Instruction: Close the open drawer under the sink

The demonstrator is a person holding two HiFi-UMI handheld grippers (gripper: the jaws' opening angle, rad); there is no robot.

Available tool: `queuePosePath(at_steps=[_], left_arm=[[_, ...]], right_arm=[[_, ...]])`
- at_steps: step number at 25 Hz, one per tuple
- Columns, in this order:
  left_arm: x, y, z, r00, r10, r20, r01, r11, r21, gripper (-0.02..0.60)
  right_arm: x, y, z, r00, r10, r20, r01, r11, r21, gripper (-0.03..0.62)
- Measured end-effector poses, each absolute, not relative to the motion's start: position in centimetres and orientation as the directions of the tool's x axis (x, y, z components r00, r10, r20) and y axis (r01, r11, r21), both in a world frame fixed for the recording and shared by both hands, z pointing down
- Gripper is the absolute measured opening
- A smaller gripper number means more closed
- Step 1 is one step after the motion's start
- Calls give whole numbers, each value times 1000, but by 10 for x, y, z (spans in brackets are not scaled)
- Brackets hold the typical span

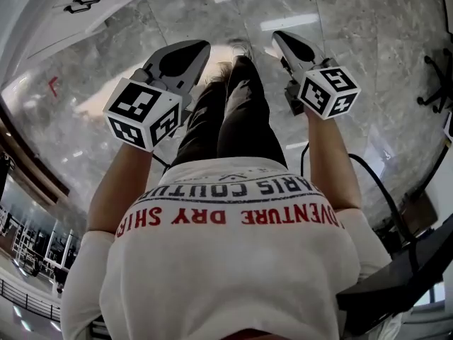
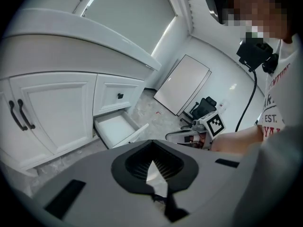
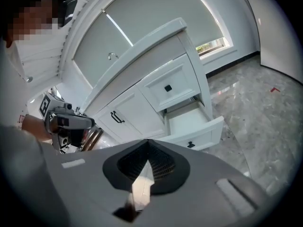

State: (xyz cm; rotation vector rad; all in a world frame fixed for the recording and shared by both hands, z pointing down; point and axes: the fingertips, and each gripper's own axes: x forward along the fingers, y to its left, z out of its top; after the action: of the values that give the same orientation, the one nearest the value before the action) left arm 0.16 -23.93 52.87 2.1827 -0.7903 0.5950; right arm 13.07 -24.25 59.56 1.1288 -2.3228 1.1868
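Note:
The open drawer [image 2: 117, 129] is the lower one of a white cabinet under the sink counter [image 2: 71, 37], pulled well out and empty. In the right gripper view the same drawer [image 3: 191, 124] shows its front with a black knob [image 3: 191, 144]. Both grippers are held in the air, well short of it. My left gripper [image 2: 151, 144] has its jaws together with nothing between them; the head view shows it [image 1: 201, 47] over the floor. My right gripper [image 3: 147, 144] is likewise shut and empty, and in the head view it [image 1: 277, 36] is to the right of the person's legs.
Above the open one, a shut drawer [image 3: 168, 86] with a black knob. Double doors with black handles [image 2: 19, 115] stand left of it. A white panel [image 2: 182, 84] leans on the far wall, near a black office chair [image 2: 203, 109]. Marble floor [image 3: 265, 108] runs in front.

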Motion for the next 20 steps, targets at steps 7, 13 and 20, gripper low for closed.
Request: queuePosePath(at_steps=[7,13,20], left_arm=[[-15,-238,570,676,-369,638,-726,-483,489,2],[-21,-241,580,667,-380,641,-736,-472,485,2],[-32,-254,592,642,-399,655,-760,-445,474,2]], right_arm=[[122,-256,643,-634,-521,572,-765,316,-561,2],[115,-291,686,-583,-523,622,-813,387,-436,2],[114,-315,744,-514,-472,716,-838,457,-299,2]])
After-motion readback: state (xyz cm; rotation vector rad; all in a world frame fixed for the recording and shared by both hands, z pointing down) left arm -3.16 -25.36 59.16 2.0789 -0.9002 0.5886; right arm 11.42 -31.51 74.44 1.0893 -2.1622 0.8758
